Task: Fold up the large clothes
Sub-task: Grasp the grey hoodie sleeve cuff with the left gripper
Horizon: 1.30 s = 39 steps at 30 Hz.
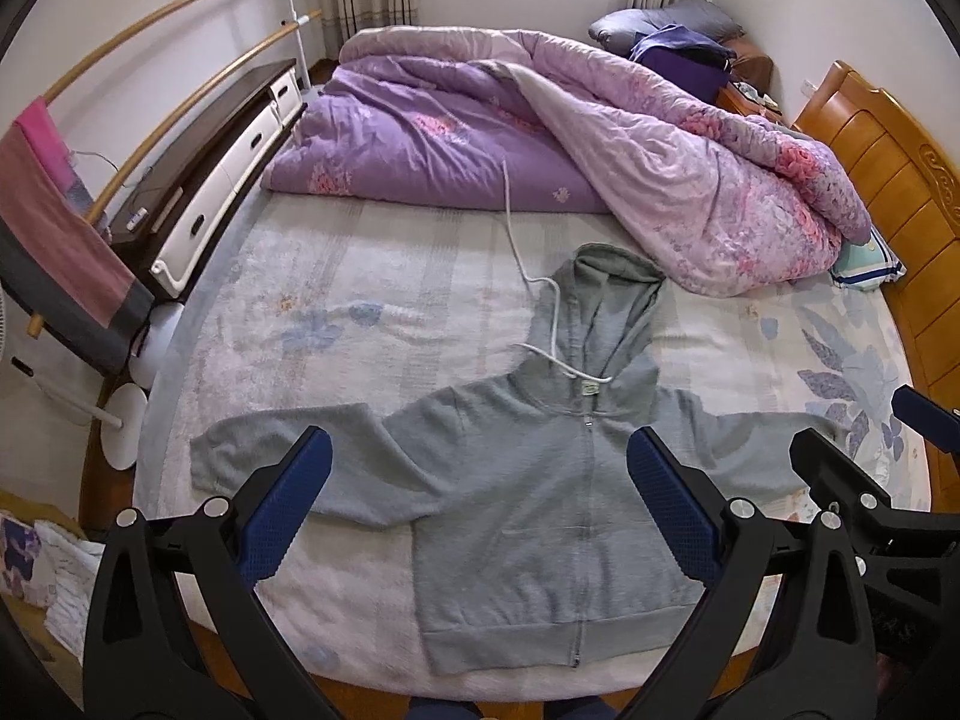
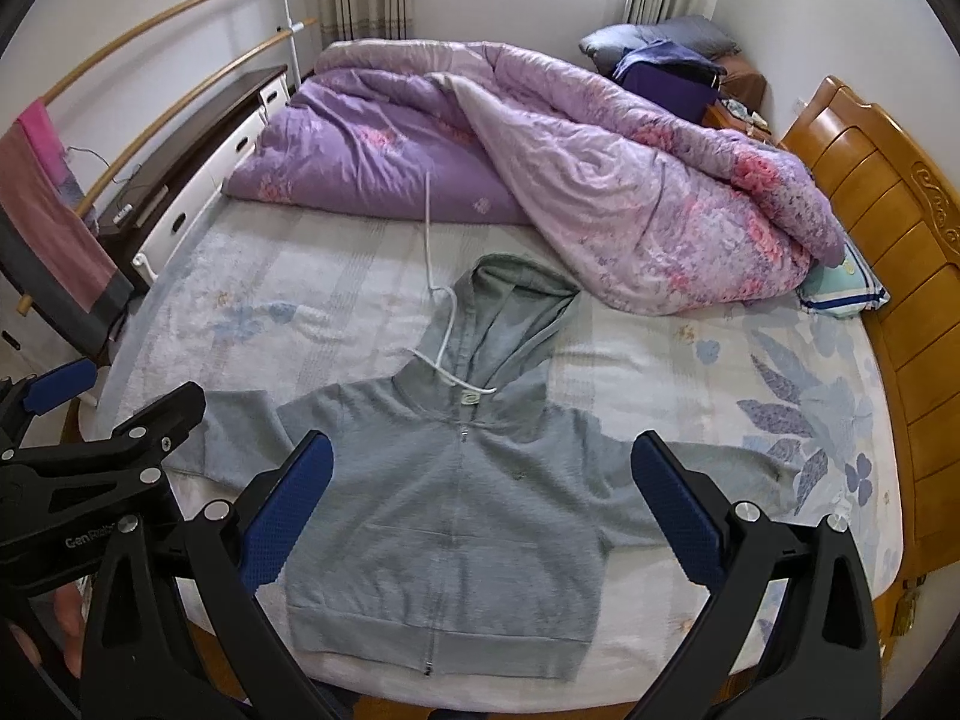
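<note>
Both claws are up off the bed, nothing held. Left gripper (image 1: 480, 480) has its jaws wide apart, empty, hovering over the hem half of the grey hoodie (image 1: 528, 480). Right gripper (image 2: 480, 480) is the same: jaws spread, empty, above the hoodie's body.

The hoodie lies face up and zipped on the sheet (image 2: 690, 372), hem at the near edge of the bed, sleeves out to both sides, hood pointing away. No fold looks started yet.

Risks, working outward from the hoodie:

- The hem sits right at the mattress edge. Drag it toward us during a pinch and the bottom likely slides off.
- The sheet under it looks soft. A deep pinch could grab sheet along with fleece, and lifting would pull both.
- The left sleeve (image 1: 270, 456) is already bunched near the cuff. Fold it as is and the crease gets locked in.
- The two grippers are close together. Crossing over for a sleeve could make them collide.
- The white drawstring (image 2: 429, 228) runs from the collar past the hood, its far end up on the purple quilt (image 2: 540, 138). It will likely snag or trail out of the fold if not tucked first.
- The hood tip lies just beside the quilt's edge. Folding the hood back could catch that edge.
</note>
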Tool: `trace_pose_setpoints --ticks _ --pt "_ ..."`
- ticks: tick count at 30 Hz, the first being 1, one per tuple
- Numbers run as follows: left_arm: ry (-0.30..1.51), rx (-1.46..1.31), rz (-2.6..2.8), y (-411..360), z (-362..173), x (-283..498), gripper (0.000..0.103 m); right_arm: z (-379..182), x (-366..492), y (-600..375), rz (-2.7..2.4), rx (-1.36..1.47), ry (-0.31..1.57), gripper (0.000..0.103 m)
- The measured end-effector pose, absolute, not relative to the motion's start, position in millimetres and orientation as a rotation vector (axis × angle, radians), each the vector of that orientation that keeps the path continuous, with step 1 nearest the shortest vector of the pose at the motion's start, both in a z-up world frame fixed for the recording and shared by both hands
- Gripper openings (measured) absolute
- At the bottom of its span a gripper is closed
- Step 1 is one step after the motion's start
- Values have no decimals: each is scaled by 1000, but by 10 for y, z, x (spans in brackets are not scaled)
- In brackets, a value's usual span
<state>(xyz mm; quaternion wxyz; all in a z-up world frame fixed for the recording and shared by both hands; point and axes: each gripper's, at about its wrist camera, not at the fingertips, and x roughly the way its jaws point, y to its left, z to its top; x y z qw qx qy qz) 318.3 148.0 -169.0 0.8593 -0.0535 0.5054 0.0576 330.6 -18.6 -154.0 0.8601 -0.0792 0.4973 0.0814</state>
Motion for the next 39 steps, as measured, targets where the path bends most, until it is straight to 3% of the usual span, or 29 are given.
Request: trace_pose_setpoints --ticks 11,20,27,34,37,39 --pt "1196 -274 120 2659 -2575 3341 98 -2398 3561 896 216 -199 1202 96" --pt "1343 -657 193 3899 -3656 3138 98 -3328 3709 1505 270 -119 1297 95" --pt "1409 -631 435 4850 -4535 2849 98 -3973 3881 1755 269 -104 1341 95" --pt "1333 -755 689 5950 -5146 2461 97 -4430 3885 1640 221 -132 1401 95" --pt "1328 -784 705 6174 -5312 2450 74 -4568 3849 1550 200 -115 1423 95" --pt "1330 -830 699 6245 -5438 2453 66 -4655 3821 1494 190 -95 1445 95"
